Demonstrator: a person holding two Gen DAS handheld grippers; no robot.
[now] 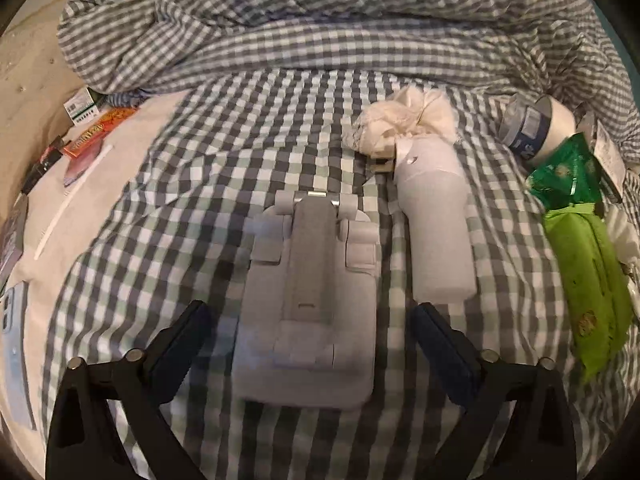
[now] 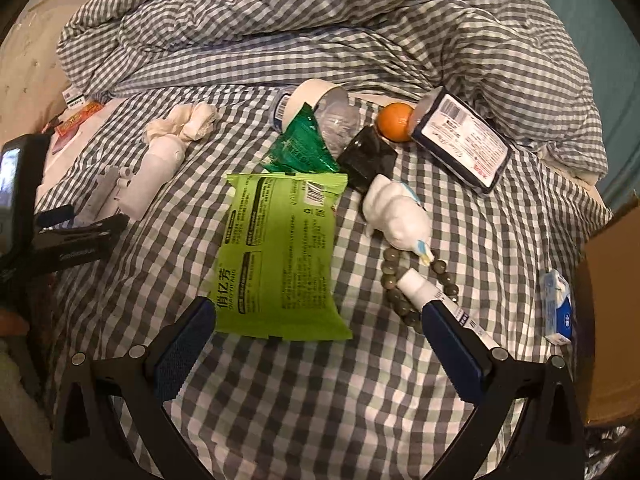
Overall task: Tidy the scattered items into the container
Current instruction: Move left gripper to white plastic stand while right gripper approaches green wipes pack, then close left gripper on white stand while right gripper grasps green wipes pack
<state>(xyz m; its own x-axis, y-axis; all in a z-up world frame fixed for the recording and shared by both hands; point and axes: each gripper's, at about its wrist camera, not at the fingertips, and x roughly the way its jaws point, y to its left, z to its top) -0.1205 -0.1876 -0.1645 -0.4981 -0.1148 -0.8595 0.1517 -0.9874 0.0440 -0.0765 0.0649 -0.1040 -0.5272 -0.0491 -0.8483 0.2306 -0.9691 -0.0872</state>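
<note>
I have both grippers over the checked bedsheet (image 2: 360, 380), lining up first picks, with nothing yet in either. In the left wrist view my left gripper (image 1: 310, 340) stands wide open, its blue ridged pads straddling the near end of a folded grey stand (image 1: 312, 300) at centre frame; the pads are apart from its sides, so this is an approach, not a grip. The stand is flat, hard plastic with a hinged bar at its far end. Just right of it lies a smooth white bottle (image 1: 436, 232), a cylinder on its side, with a crumpled tissue (image 1: 404, 124) at its far end. In the right wrist view my right gripper (image 2: 316, 340) is also open and empty; its left pad sits at the near corner of a glossy green wipes pack (image 2: 280, 256), soft and crinkly, centre frame. Its right pad overlaps a white tube (image 2: 432, 294) lying across a bead bracelet (image 2: 412, 284), though I cannot tell whether it touches. Beyond are a white glazed figurine (image 2: 396, 216), an orange (image 2: 394, 122) and a dark flat box (image 2: 460, 140), upper right. What I take for the container is a brown cardboard box (image 2: 612, 300) at the right edge, only partly shown. Next, I judge, the left must drop squarely and close across the stand's rigid sides. The right needs to re-centre on the pack, which will buckle if pinched at a corner.
</note>
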